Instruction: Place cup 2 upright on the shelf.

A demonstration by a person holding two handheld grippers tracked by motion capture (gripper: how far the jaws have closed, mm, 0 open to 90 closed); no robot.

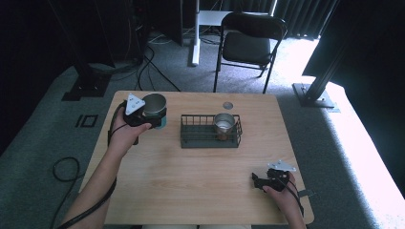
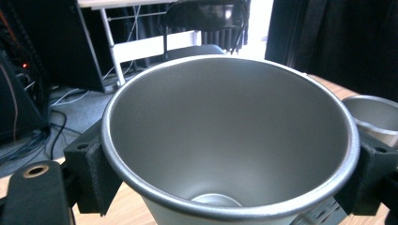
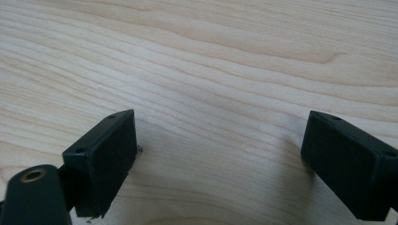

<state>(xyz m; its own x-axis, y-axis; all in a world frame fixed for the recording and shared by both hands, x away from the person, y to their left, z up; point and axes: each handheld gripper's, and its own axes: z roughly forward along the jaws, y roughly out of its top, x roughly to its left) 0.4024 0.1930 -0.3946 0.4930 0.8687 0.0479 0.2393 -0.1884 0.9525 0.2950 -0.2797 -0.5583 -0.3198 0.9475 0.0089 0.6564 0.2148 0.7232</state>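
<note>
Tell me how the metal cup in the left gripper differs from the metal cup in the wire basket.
The held cup sits between the left gripper jaws at the table's far left; the basket cup stands free inside the wire basket. The held cup looks wider and darker; the basket cup looks smaller and brighter. Both are upright, open-topped metal.

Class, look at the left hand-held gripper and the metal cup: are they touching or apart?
Touching. In the left gripper view, the left hand-held gripper has a black jaw pressed against each side of the metal cup, with no gap at either side.
</note>
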